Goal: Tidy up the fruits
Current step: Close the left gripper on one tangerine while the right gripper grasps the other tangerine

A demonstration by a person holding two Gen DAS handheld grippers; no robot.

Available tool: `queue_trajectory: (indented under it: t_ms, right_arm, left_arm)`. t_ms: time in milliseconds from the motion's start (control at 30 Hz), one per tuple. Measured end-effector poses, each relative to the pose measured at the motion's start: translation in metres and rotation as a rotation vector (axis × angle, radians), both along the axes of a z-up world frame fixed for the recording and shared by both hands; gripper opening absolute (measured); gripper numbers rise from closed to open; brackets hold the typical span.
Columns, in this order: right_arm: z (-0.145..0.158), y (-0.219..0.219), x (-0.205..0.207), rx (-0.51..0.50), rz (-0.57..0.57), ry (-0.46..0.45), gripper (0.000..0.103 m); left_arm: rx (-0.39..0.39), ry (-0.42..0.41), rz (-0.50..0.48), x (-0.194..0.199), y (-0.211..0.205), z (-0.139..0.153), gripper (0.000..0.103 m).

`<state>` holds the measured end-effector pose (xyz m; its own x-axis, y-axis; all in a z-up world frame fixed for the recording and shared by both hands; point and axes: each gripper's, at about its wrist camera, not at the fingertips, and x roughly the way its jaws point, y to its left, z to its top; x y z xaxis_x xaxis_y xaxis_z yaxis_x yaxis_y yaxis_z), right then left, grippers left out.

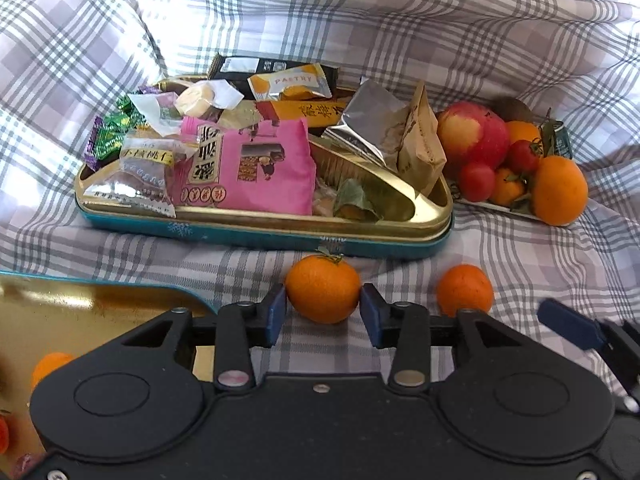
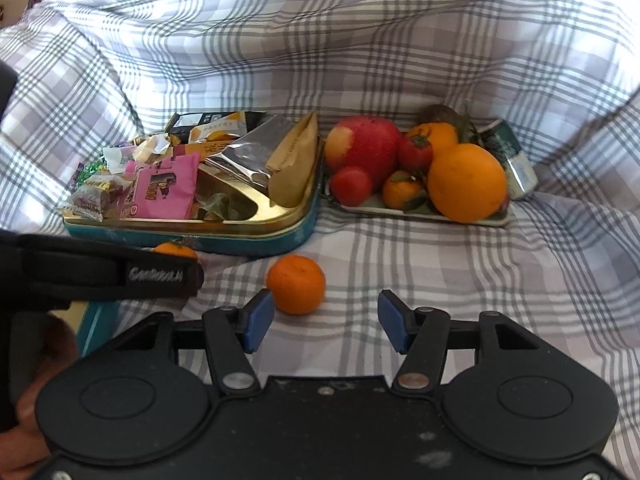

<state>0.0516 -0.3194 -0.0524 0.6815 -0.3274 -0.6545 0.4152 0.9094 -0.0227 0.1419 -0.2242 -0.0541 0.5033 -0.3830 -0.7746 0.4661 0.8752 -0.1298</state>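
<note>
My left gripper [image 1: 323,312] has its blue pads on both sides of a small mandarin with a leaf [image 1: 322,294] on the plaid cloth; the pads touch or nearly touch it. A second mandarin [image 1: 464,290] lies to its right; in the right wrist view it [image 2: 296,284] sits just ahead of my open, empty right gripper [image 2: 326,320], beside the left pad. A fruit tray [image 2: 420,216] at the back right holds an apple [image 2: 368,148], a big orange [image 2: 466,182], tomatoes and small mandarins.
A teal and gold tin [image 1: 256,232] full of snack packets stands behind the mandarins. Its gold lid [image 1: 80,312] lies at the near left. A green can [image 2: 510,156] lies behind the fruit tray. Plaid cloth rises all around.
</note>
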Motion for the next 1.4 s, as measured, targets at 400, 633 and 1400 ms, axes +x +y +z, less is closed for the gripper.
queue_trajectory:
  t_ms: [400, 633, 1400]
  right_arm:
    - [-0.022, -0.004, 0.032, 0.021, 0.035, 0.025, 0.041]
    - [-0.018, -0.008, 0.021, 0.048, 0.0, 0.037, 0.04]
    - [0.014, 0.013, -0.055, 0.116, -0.116, 0.014, 0.04]
  left_arm:
    - [-0.017, 0.013, -0.012, 0.002, 0.006, 0.001, 0.051]
    - [-0.007, -0.001, -0.007, 0.003, 0.002, 0.002, 0.051]
    - [0.039, 0.016, -0.037, -0.019, -0.002, 0.023, 0.048]
